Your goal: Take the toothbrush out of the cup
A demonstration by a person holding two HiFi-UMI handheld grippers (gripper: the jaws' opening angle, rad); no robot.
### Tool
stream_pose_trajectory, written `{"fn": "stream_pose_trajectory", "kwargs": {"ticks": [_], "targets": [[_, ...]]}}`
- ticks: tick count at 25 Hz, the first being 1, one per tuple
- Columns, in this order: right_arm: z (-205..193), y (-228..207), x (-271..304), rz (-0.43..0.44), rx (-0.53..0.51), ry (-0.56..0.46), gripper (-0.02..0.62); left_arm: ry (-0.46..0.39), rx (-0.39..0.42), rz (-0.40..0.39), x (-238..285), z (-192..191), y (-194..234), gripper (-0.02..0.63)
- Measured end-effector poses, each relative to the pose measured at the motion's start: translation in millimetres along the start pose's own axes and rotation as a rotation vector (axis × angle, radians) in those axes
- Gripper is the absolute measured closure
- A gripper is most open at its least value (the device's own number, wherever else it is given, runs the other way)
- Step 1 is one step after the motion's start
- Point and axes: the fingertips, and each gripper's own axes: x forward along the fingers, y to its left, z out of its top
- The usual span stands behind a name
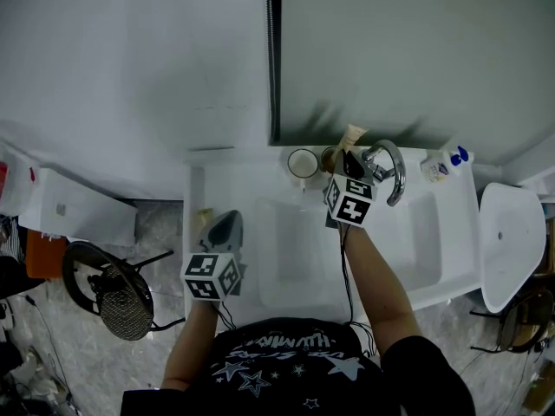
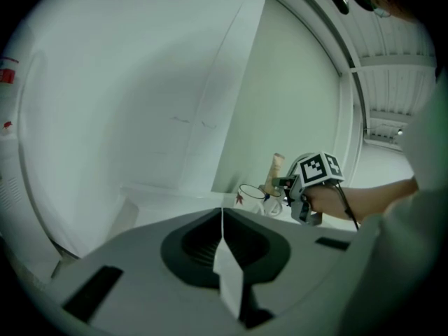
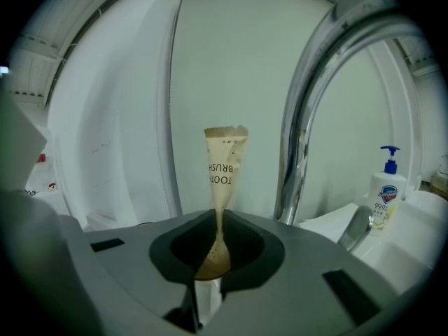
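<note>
Head view: the right gripper [image 1: 347, 167] sat just left of the faucet [image 1: 392, 170], clamped on the wrapped toothbrush [image 1: 352, 134], which poked up from the cup [image 1: 329, 158]. The left gripper [image 1: 223, 225] hung well left of the faucet. Left gripper view: its jaws were pressed together, nothing in them. Right gripper view: the jaws pinched the toothbrush's paper sleeve, just left of the faucet.

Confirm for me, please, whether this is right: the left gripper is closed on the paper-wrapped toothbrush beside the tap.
Not quite: it is the right gripper that is closed on the paper-wrapped toothbrush beside the tap, as the right gripper view shows.
</note>
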Motion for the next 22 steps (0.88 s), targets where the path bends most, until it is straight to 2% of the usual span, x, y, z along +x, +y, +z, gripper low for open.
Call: {"fn": "stream_pose_trajectory", "kwargs": {"ticks": [14,22], "targets": [[28.9,10.7,-20.8,0.029,-0.015,-0.072,0.555,-0.026,0.001,-0.016,-14.8,5.7,-6.7,0.588],[59.8,14.5,-46.4,0.031,-0.04,-0.172,0.554,-0.054,0.007,-0.008,-31.5,9.3,-8.0,0.588]]}}
